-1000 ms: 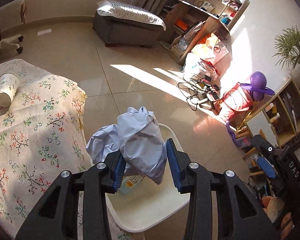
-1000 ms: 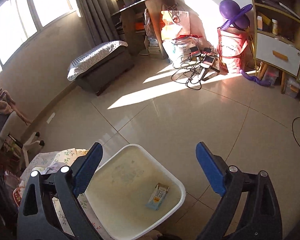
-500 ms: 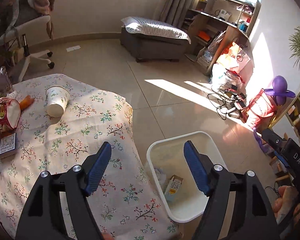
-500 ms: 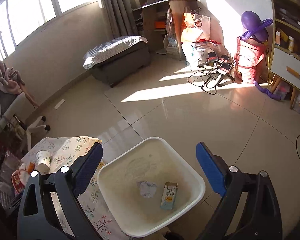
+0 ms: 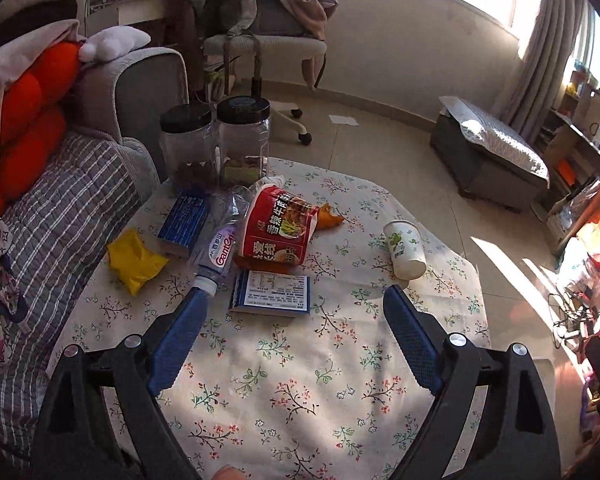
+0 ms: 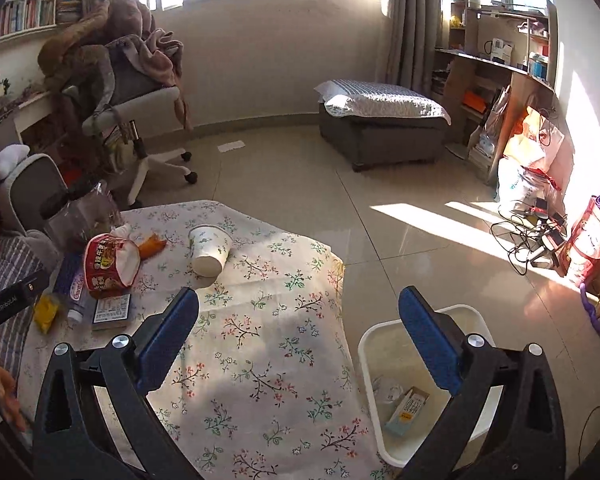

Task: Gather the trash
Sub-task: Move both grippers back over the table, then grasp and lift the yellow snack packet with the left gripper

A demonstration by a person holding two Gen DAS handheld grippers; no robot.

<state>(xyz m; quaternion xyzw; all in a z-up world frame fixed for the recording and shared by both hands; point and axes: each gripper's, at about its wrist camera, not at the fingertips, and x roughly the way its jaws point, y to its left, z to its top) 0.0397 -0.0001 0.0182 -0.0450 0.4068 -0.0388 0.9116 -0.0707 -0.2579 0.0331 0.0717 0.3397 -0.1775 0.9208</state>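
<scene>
The boxed carton point(image 5: 270, 293) lies flat just ahead of the empty left hand-held gripper point(image 5: 294, 304), whose jaws are opening, nearer than the right's.

The bench point(image 5: 340, 360) wears a cream cloth with small red and green flowers. On it lie a red noodle cup point(image 5: 278, 226), a yellow packet point(image 5: 134, 260), a white paper cup point(image 5: 404, 248) printed green, and a blue-edged box point(image 5: 270, 292). The bin point(image 6: 380, 344) is white.
</scene>
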